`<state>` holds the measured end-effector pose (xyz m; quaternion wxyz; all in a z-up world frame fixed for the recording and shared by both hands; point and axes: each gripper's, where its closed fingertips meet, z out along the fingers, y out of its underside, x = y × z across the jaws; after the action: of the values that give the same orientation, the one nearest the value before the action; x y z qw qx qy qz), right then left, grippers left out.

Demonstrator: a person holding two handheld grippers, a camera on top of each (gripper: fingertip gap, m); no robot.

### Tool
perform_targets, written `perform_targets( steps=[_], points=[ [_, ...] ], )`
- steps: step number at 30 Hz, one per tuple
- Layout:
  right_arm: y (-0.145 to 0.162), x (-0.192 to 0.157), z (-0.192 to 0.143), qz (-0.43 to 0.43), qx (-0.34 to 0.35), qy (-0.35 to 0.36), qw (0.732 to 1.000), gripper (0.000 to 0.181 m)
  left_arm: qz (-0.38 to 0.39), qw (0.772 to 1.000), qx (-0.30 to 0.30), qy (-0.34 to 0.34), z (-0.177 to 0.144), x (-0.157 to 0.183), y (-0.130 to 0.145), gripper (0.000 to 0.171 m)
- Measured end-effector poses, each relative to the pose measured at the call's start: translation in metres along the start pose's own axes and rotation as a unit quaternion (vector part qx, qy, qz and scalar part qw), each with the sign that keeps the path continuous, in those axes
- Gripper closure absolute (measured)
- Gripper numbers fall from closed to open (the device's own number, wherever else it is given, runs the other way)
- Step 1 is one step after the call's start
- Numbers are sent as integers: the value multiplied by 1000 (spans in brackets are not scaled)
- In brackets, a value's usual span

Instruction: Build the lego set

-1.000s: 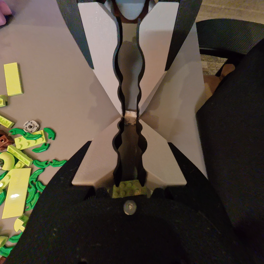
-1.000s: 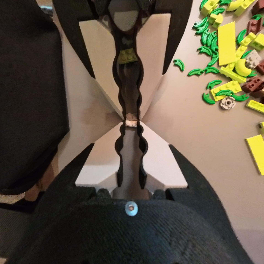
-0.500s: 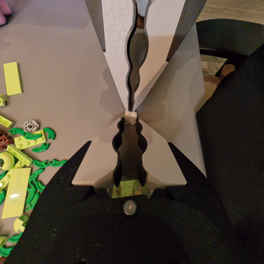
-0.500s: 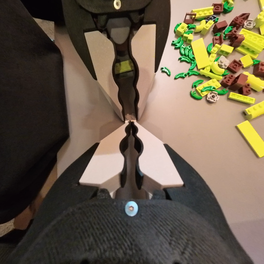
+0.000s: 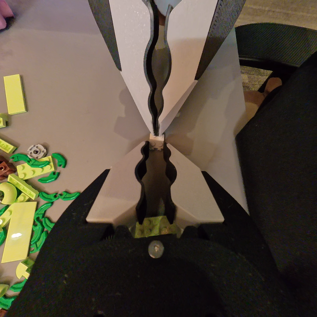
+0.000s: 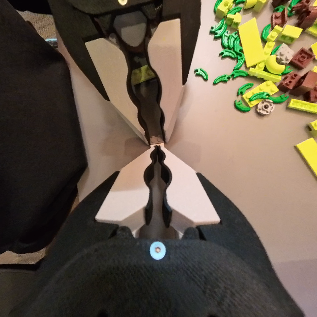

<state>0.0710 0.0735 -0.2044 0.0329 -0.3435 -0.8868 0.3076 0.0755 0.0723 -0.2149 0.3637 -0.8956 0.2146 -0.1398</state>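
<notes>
Left tool [image 5: 156,145] pinches a small grey brick [image 5: 156,142] — right tool's [image 5: 156,133] tips seemingly touching.

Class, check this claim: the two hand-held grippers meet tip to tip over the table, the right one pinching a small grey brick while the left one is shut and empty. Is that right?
One mistake: the sides are swapped. In the left wrist view the left hand-held gripper pinches the small grey brick; in the right wrist view the right hand-held gripper is shut and empty. They do meet tip to tip over the table.

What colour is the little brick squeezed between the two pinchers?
The little brick is light grey, almost white; the left wrist view shows it best.
</notes>
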Motion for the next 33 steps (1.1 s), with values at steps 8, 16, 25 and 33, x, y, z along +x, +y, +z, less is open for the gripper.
perform_targets(
  steps=[8, 16, 25, 33],
  points=[
    [-4, -5, 5, 61, -34, -34, 997, 181, -7, 1000, 1, 3, 1, 0, 0, 156],
    [-11, -1, -3, 32, -14, 19, 999, 181, -7, 1000, 0, 1, 0, 0, 0, 156],
    [-3, 5, -7, 45, 49, 82, 994, 181, -9, 1000, 1, 2, 0, 0, 0, 156],
    [3, 4, 0, 63, 59, 98, 991, 181, -12, 1000, 1, 2, 0, -1, 0, 156]
  ],
)
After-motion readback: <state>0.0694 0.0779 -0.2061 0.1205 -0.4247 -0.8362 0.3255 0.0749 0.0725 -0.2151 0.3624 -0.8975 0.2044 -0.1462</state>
